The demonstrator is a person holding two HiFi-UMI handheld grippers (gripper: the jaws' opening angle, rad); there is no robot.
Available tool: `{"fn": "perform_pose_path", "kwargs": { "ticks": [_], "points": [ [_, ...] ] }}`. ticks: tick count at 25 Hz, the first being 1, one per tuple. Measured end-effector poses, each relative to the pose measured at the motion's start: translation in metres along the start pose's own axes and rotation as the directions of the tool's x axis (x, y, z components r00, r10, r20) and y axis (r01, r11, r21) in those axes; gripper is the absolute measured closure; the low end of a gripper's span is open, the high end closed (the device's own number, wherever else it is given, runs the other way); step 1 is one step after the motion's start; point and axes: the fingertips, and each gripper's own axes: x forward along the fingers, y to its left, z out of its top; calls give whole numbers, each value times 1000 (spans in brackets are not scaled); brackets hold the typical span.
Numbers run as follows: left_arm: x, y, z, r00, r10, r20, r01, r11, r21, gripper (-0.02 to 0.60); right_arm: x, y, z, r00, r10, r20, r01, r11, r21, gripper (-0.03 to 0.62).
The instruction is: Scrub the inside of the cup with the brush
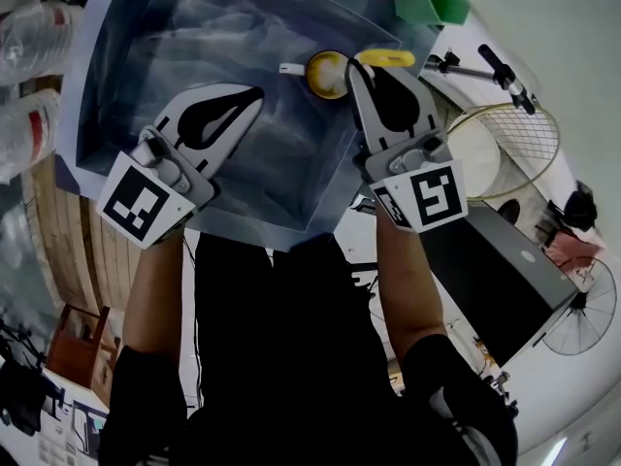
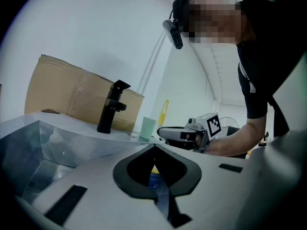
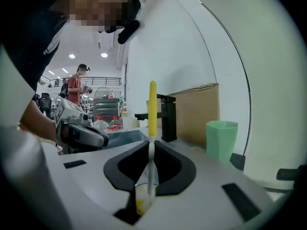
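A small yellow cup (image 1: 328, 74) sits over the steel sink (image 1: 146, 66), a white piece sticking out to its left. My right gripper (image 1: 355, 68) is directly beside the cup, shut on the brush (image 1: 388, 58), which has a yellow handle. In the right gripper view the handle (image 3: 152, 107) rises upright from the closed jaws. Its white shaft runs down between them to the yellow cup (image 3: 140, 206) below. My left gripper (image 1: 257, 92) hovers over the sink left of the cup, apart from it, shut with nothing seen between its tips (image 2: 154, 146).
A black faucet (image 2: 111, 107) stands on the sink's back edge, with a cardboard box (image 2: 72, 97) behind it. A green tumbler (image 1: 434, 0) stands on the counter near the sink's corner. A wire fan guard (image 1: 500, 149) lies to the right. Plastic bottles (image 1: 29, 124) lie at the left.
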Motion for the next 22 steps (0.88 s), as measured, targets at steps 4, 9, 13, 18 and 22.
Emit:
{"fn": "perform_pose_path", "kwargs": {
  "ticks": [4, 9, 13, 18, 22],
  "points": [
    [-3, 1, -1, 1000, 3, 3, -3, 1000, 2, 566, 2, 3, 18, 1000, 15, 10, -15, 1000, -12, 546],
    [-1, 1, 1, 1000, -3, 6, 3, 1000, 1, 566, -9, -1, 54, 996, -10, 91, 14, 999, -45, 546],
    [-1, 0, 0, 1000, -10, 4, 10, 1000, 8, 566, 6, -2, 26, 999, -12, 34, 13, 1000, -29, 546],
    [-5, -3, -6, 1000, -19, -4, 19, 1000, 4, 566, 12, 3, 2, 1000, 3, -4, -3, 1000, 0, 546],
    [-10, -4, -5, 1000, -30, 3, 30, 1000, 5, 566, 12, 0, 4, 1000, -20, -16, 20, 1000, 19, 546]
  ]
}}
